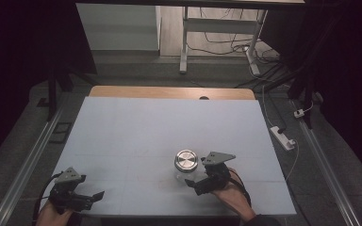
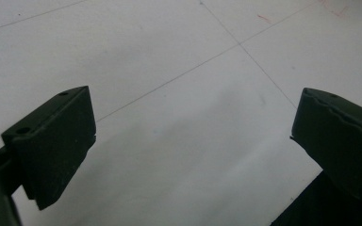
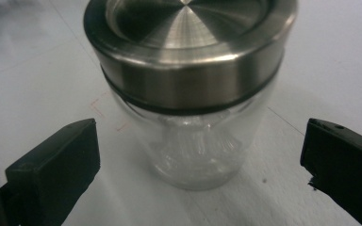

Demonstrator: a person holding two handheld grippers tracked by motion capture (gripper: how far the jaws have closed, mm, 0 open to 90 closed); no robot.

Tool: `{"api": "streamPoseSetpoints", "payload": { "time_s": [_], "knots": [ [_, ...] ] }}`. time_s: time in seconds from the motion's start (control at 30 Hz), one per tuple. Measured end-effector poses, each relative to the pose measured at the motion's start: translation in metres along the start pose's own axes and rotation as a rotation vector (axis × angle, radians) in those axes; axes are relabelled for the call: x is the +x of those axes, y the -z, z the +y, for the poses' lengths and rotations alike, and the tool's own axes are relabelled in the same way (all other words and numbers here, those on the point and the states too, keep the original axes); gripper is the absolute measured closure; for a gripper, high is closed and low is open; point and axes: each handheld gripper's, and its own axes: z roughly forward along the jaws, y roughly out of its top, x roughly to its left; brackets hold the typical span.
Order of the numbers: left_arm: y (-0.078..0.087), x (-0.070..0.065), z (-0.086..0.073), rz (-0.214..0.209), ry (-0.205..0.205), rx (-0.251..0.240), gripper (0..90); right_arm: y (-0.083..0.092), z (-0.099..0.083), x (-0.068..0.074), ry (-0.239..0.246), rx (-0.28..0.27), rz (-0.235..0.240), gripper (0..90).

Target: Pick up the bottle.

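A clear glass jar (image 1: pixel 185 165) with a brushed steel lid (image 3: pixel 188 42) stands upright on the white table (image 1: pixel 136 132), right of centre near the front. My right gripper (image 1: pixel 194 184) is open just in front of the jar, its jaws wide and level with the glass body (image 3: pixel 198 150), not touching it. My left gripper (image 1: pixel 92 197) is open at the front left corner, over bare table, with nothing between its jaws (image 2: pixel 193 136).
A wooden strip (image 1: pixel 169 92) runs along the table's far edge. Beyond it are a white desk frame (image 1: pixel 217 33) and cables on the floor; a power strip (image 1: pixel 283 137) lies right of the table.
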Motion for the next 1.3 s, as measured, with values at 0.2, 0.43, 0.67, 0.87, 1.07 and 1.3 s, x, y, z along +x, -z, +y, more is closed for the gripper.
{"api": "streamPoseSetpoints", "payload": {
  "time_s": [0.2,0.43,0.67,0.87,1.07,1.3],
  "knots": [
    [0.000,0.000,0.000,-0.002,-0.001,0.002,1.4,-0.012,0.008,0.001,0.007,0.015,0.028,0.0],
    [0.000,0.000,0.000,-0.005,0.000,0.003,1.4,-0.023,0.015,0.002,0.020,0.032,0.004,0.0],
    [0.000,0.000,0.000,-0.004,-0.001,0.005,1.4,-0.028,0.018,0.002,0.041,0.005,0.000,10.2],
    [-0.001,0.000,0.000,-0.005,-0.002,0.006,1.4,-0.026,0.017,0.004,0.074,-0.006,-0.006,14.7],
    [-0.001,0.000,0.000,-0.005,-0.003,0.007,1.4,-0.026,0.018,0.005,0.081,-0.003,-0.011,14.9],
    [-0.001,0.000,0.001,-0.005,-0.003,0.009,1.4,-0.024,0.020,0.007,0.092,0.002,-0.020,15.0]
  ]
}}
